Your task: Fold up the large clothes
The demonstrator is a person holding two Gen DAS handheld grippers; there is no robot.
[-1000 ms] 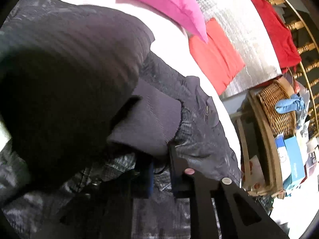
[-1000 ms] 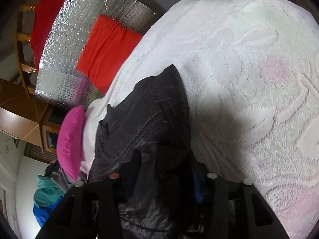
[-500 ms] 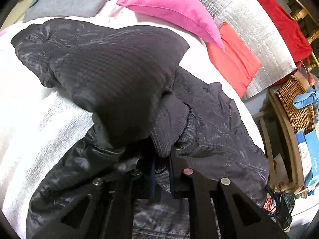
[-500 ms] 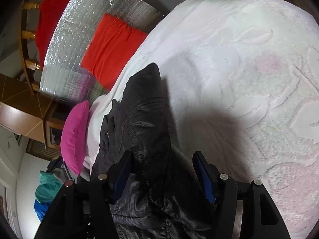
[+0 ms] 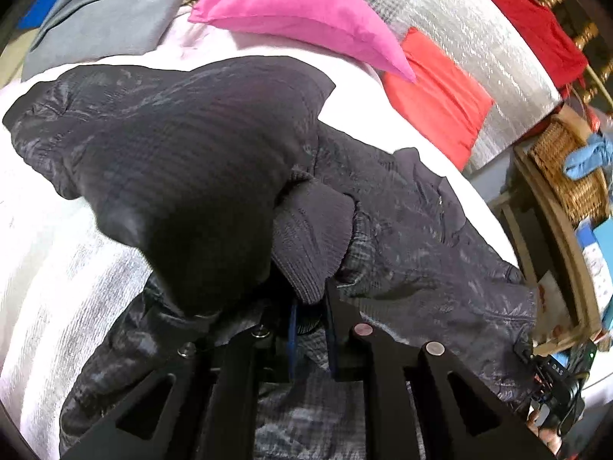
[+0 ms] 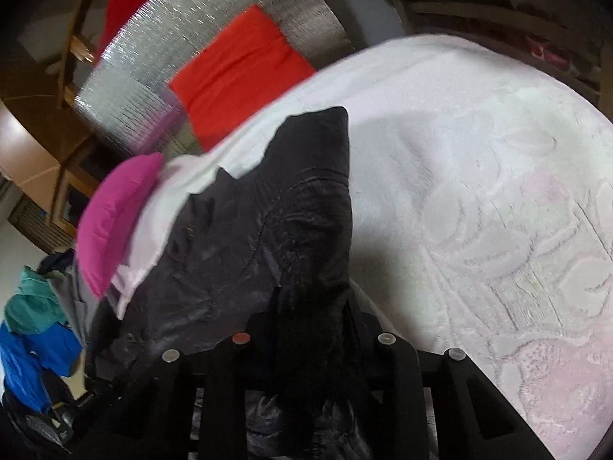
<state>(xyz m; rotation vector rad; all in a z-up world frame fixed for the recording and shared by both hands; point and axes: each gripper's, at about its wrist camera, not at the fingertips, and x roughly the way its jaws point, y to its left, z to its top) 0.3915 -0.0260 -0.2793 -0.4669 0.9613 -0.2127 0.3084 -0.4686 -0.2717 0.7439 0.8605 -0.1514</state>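
While both grippers work the black jacket (image 5: 402, 207) on the bed (image 6: 479, 176), a fold is shaping.
Left gripper (image 5: 310, 326) jaws easing open around the ribbed cuff (image 5: 310, 237); right gripper (image 6: 306, 345) jaws closing on a fabric ridge.

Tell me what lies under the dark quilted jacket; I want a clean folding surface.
Under the dark quilted jacket shows only the white textured bedspread, running out around it. Whatever lies directly beneath the jacket's middle is covered.
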